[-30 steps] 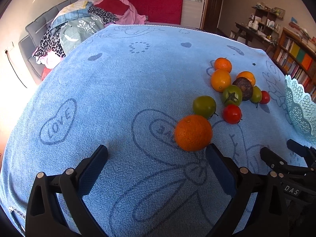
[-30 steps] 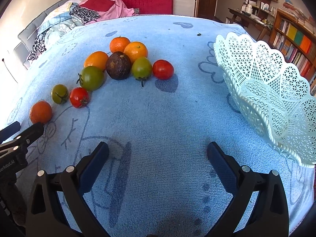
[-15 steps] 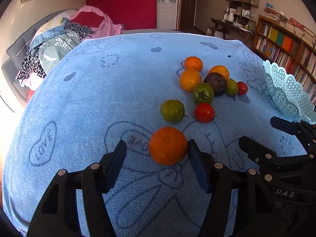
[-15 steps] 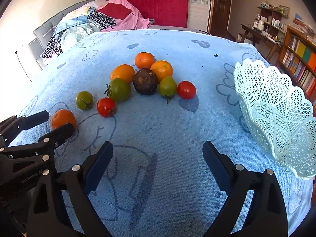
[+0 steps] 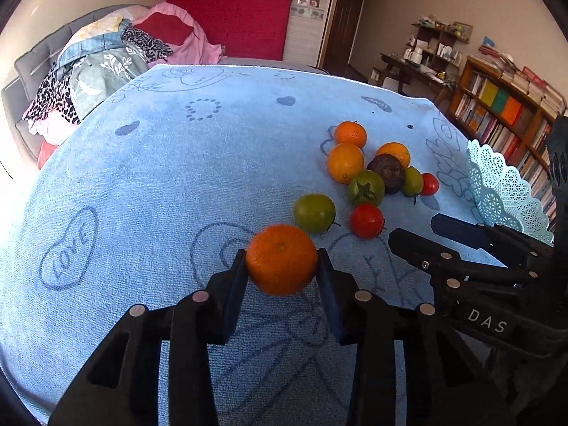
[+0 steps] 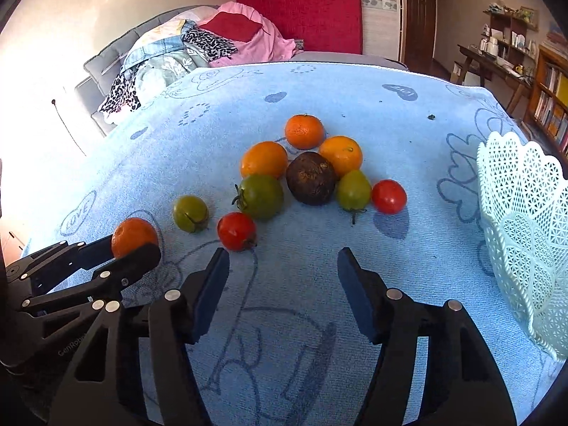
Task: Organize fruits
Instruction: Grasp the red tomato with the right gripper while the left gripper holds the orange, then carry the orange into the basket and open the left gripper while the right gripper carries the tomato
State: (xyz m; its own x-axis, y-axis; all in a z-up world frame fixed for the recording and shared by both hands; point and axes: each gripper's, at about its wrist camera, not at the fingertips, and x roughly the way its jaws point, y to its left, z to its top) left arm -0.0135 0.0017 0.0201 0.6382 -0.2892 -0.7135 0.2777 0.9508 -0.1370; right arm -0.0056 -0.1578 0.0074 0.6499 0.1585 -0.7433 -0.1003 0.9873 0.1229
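Left gripper (image 5: 282,266): jaws clamped on the near orange (image 5: 281,259), nearer than the fruit cluster (image 6: 305,174). Right gripper (image 6: 284,273): jaws apart, nothing between, just short of the cluster. White basket (image 6: 525,227) right of cluster, on blue-towelled surface (image 5: 177,163).

The left gripper (image 5: 282,261) sits in the lower middle of the left wrist view. Its two black fingers (image 5: 234,284) are pulled in close and press on both sides of an orange (image 5: 281,258). In the right wrist view it shows in the lower left, poking in from the side.

The right gripper (image 6: 283,261) sits in the lower middle of its own view. Its two fingers (image 6: 209,287) stand wide apart with nothing between them. In the left wrist view it shows at the right edge.
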